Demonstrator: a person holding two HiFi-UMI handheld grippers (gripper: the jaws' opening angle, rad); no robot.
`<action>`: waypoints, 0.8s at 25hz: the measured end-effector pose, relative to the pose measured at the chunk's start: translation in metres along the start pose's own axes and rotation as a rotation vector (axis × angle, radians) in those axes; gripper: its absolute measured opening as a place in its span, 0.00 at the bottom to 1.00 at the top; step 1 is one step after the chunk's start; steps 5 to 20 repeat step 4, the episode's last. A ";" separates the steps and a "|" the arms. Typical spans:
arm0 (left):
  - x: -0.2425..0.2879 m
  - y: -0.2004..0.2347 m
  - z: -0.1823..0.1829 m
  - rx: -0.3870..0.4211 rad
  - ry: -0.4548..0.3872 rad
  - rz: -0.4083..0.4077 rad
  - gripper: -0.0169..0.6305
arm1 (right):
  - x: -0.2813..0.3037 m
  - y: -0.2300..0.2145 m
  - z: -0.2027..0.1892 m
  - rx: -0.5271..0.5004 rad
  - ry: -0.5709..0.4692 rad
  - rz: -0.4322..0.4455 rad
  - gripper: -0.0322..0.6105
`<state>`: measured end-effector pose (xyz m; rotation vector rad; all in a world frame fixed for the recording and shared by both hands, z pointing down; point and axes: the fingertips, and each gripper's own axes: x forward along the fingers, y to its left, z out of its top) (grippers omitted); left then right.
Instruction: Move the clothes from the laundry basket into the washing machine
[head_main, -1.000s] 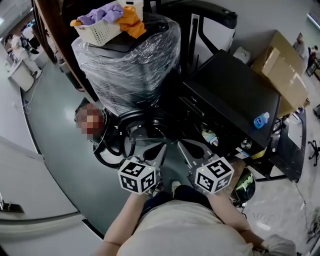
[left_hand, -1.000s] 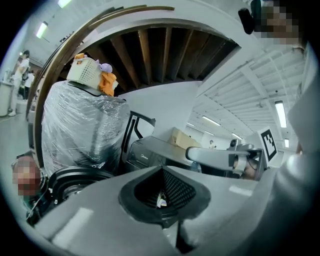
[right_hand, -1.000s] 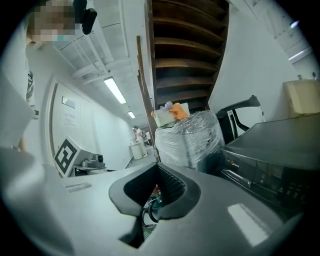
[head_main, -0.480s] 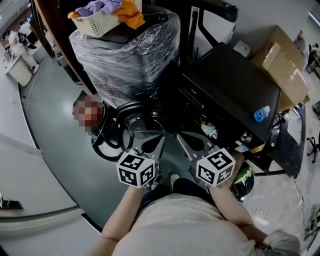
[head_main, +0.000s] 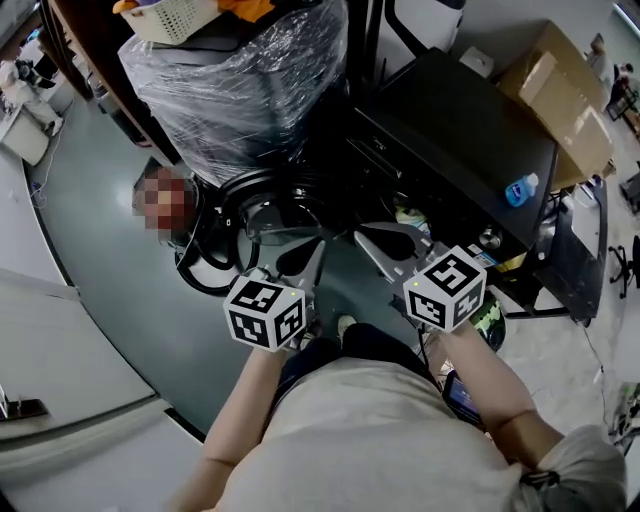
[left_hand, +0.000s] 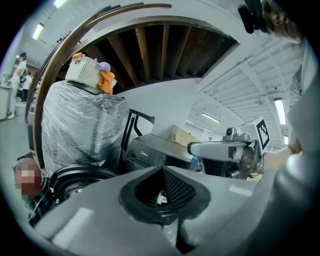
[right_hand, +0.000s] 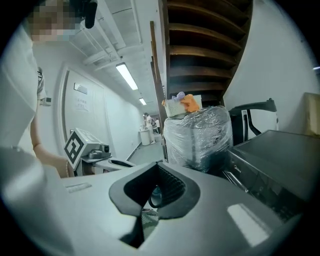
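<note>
The clothes (head_main: 243, 8) are sitting in the laundry basket (head_main: 170, 18) on top of the plastic-wrapped box (head_main: 240, 95), and the left gripper (head_main: 303, 258) and right gripper (head_main: 383, 243) are hanging low, both squeezed together on nothing, so one is probably needing to reach up, open and grab some.

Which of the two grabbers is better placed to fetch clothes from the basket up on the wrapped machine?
Probably the left gripper: the laundry basket sits far up on the left side, somewhat nearer to it than to the right gripper. Both are shut and empty.
</note>
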<state>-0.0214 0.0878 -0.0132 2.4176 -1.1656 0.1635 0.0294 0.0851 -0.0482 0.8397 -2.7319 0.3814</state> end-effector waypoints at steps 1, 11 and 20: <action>0.000 0.001 0.000 -0.002 -0.004 0.002 0.03 | 0.000 -0.001 0.000 -0.008 0.007 0.004 0.09; 0.000 0.006 0.003 -0.006 -0.017 0.011 0.03 | 0.003 -0.003 0.001 -0.035 0.021 0.014 0.09; 0.000 0.006 0.003 -0.006 -0.017 0.011 0.03 | 0.003 -0.003 0.001 -0.035 0.021 0.014 0.09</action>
